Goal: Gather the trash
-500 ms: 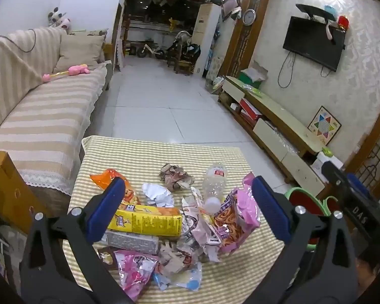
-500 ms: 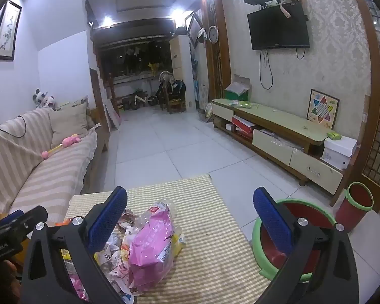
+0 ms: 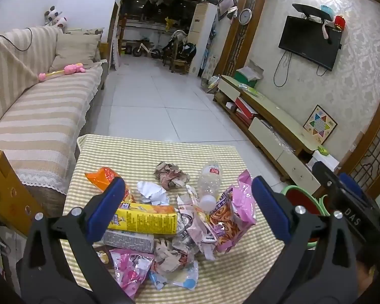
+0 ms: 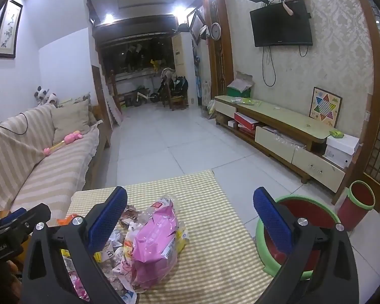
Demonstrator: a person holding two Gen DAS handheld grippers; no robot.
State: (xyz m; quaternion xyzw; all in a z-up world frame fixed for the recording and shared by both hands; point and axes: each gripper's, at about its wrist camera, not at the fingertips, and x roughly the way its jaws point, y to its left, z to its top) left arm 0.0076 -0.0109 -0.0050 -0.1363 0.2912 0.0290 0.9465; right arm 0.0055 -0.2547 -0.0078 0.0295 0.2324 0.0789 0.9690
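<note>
A heap of trash lies on a low table with a yellow checked cloth (image 3: 152, 152): a yellow carton (image 3: 144, 217), a pink snack bag (image 3: 236, 215), a clear plastic bottle (image 3: 210, 185), an orange wrapper (image 3: 102, 176) and crumpled paper (image 3: 171, 174). My left gripper (image 3: 187, 207) hovers open above the heap, nothing between its blue pads. My right gripper (image 4: 190, 217) is open too, over the table's right part, with the pink bag (image 4: 154, 240) below its left finger. A red bin with a green rim (image 4: 299, 210) stands on the floor right of the table.
A striped sofa (image 3: 38, 116) runs along the left, with a cardboard box (image 3: 2, 192) beside the table. A low TV cabinet (image 4: 278, 129) lines the right wall. A smaller red bin (image 4: 359, 205) stands near it. White tiled floor (image 3: 152, 101) stretches beyond the table.
</note>
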